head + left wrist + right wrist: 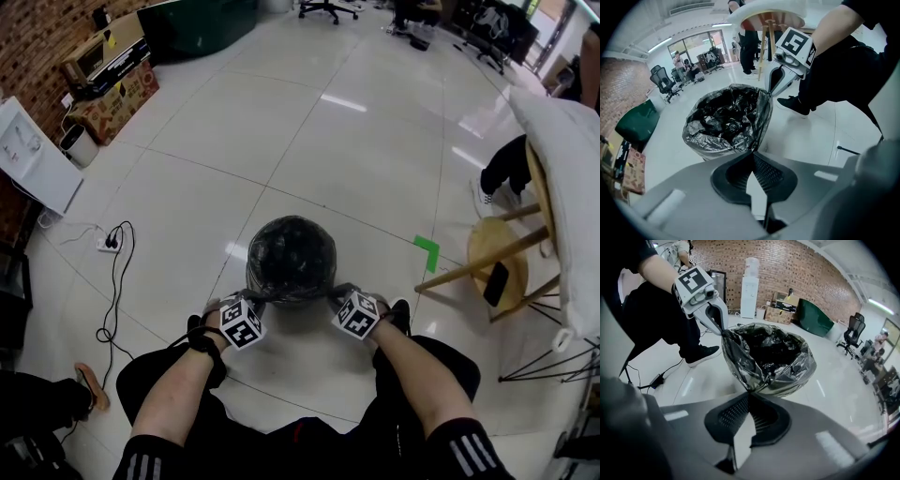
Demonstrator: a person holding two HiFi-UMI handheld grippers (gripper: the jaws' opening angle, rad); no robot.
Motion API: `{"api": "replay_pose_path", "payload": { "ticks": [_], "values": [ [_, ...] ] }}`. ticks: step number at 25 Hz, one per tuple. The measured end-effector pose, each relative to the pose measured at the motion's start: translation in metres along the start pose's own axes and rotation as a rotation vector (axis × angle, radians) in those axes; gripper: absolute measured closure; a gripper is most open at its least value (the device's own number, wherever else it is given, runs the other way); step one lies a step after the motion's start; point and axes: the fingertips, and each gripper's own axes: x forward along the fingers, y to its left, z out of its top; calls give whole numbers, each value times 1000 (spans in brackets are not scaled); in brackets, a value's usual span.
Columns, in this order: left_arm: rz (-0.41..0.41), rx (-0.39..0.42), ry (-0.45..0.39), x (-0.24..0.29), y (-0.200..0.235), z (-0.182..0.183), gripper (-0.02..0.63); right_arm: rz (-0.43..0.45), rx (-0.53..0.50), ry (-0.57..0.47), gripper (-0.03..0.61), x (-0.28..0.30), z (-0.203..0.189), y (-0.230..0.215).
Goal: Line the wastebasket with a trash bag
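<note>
Left claw [262, 296] and right claw [335, 292] both pinch the near rim of the black trash bag [291, 253] mid-frame, one on each side.

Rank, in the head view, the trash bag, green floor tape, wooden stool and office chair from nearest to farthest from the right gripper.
1. Trash bag, pinched by the right gripper.
2. Green floor tape, just right.
3. Wooden stool, farther right.
4. Office chair, far across the floor.

Open floor [356, 141] is lying wide beyond the wastebasket [291, 258]; a wooden stool [497, 267] is crowding the right, a power strip [109, 243] sitting left.
</note>
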Motion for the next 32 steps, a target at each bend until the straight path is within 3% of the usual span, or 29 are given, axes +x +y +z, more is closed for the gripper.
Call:
{"api": "replay_pose_path", "payload": {
  "ticks": [6,13,15,16,17,20,24,27,29,32],
  "values": [
    [-12,-4,27,16,5,-12,608,7,19,36,572,24,-11,0],
    [-18,-40,27,30,13,-16,554,29,127,11,570,36,-11,-1],
    [-37,-82,3,27,15,-13,518,64,160,-12,547,32,-8,1],
    [-48,-101,-12,25,15,-12,501,83,190,-23,500,29,-7,2],
    [-60,-119,-27,22,15,-11,486,99,222,-33,465,27,-7,3],
    [-124,-184,-81,10,11,-8,449,118,283,-53,449,16,-8,4],
    [-248,-259,-161,-20,12,3,449,130,319,-73,443,-6,-8,-1],
    [-319,-334,-167,-40,24,-3,449,177,319,-72,428,-20,-8,0],
    [-284,-372,-180,-49,46,-9,449,192,310,-62,349,-24,-10,0],
    [-166,-414,-223,-57,87,-11,449,152,320,-102,342,-33,-3,-15]
  ]
}}
